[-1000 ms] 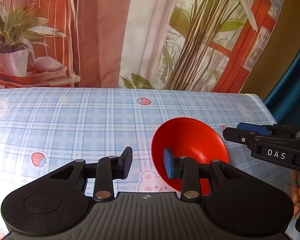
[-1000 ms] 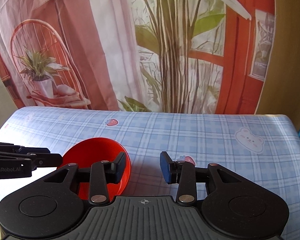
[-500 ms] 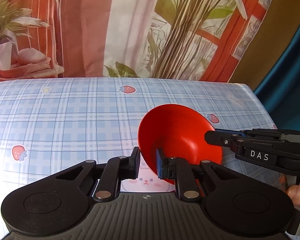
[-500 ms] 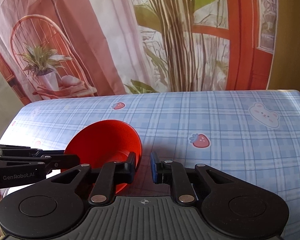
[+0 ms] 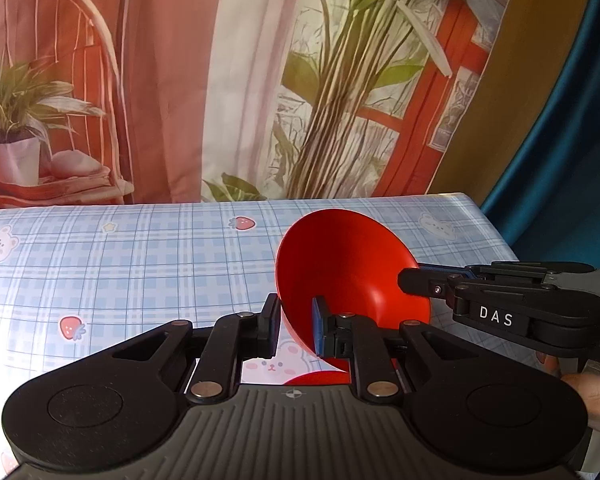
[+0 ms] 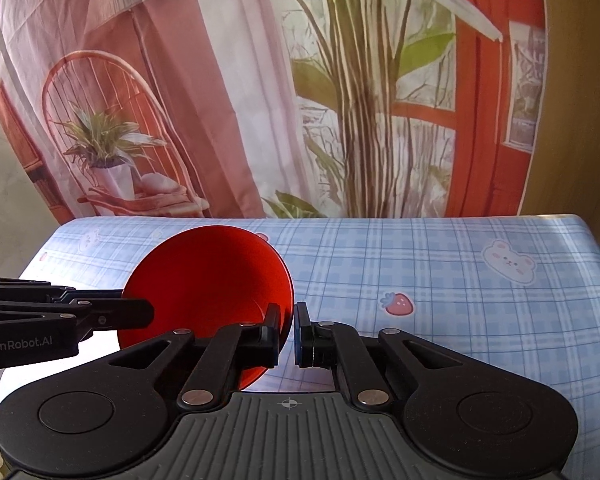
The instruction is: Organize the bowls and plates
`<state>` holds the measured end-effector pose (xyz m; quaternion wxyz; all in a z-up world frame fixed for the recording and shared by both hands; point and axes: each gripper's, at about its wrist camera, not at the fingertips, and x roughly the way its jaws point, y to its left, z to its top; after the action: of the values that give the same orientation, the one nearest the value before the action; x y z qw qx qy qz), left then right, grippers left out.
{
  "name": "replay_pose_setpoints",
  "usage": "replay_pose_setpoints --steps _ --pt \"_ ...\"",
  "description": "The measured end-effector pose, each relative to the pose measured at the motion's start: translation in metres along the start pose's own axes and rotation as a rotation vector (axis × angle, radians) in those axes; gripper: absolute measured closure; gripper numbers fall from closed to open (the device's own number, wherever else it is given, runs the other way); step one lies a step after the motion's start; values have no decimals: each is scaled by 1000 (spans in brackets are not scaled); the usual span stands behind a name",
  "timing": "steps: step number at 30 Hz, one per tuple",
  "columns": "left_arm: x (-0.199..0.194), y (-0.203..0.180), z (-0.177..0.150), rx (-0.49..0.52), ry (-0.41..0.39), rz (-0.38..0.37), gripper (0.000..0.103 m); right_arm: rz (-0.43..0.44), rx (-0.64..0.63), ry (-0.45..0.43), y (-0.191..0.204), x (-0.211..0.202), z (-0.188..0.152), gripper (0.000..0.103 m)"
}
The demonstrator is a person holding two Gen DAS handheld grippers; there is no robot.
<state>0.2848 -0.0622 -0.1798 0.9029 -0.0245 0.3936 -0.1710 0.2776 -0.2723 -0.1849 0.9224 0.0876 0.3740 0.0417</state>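
Left wrist view: the left hand-held gripper (image 5: 296, 330) is clamped on the near rim of the smooth, glossy red round bowl (image 5: 348, 268), tilted up above the blue checked, bear-printed counter (image 5: 140, 264). The right hand-held gripper (image 5: 410, 278) pinches the opposite rim.

Right wrist view: matte black fingers (image 6: 270, 334) nip the bowl's thin edge, blue pad outside.
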Motion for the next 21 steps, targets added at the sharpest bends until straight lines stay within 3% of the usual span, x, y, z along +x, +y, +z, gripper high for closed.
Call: replay_pose_setpoints --steps 12,21 --pt "-37 -1 -31 -1 8 12 85 6 -38 9 26 -32 -27 97" --pt "-39 3 -54 -7 52 25 85 10 -59 50 39 -31 -50 97"
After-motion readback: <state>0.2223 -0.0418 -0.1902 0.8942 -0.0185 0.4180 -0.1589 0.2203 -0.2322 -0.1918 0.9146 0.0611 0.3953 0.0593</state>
